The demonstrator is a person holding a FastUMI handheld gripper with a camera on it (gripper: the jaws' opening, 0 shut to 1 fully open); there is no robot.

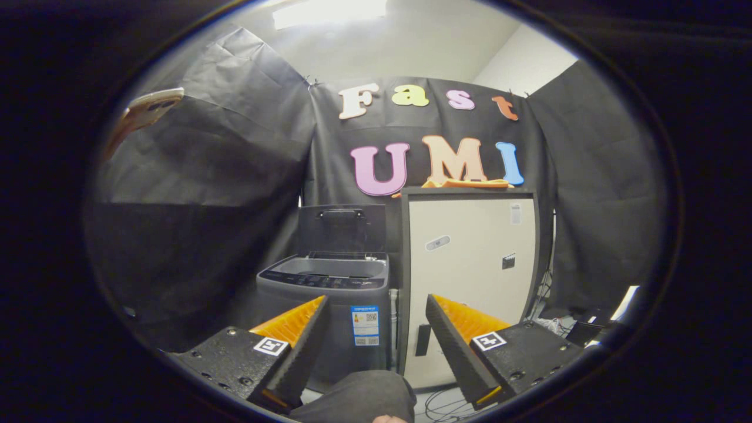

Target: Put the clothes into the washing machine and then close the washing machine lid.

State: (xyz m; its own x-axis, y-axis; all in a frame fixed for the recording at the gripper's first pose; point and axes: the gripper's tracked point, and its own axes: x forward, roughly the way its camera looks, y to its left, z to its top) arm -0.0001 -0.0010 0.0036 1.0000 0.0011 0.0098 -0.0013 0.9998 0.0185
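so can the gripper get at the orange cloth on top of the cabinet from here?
Probably yes. The gripper is open and holds nothing; the orange cloth lies uncovered on the cabinet, beyond the fingers, with nothing between. It sits high, so a raise is needed.

A glaring ceiling light (329, 12) overhead leaves the booth dim, sharp mid-view, edges bowed by fisheye.

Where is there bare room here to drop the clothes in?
The washing machine tub is bare under its raised lid. The cabinet top holds orange cloth. The open tongs grip nothing; a sleeve sits between them.
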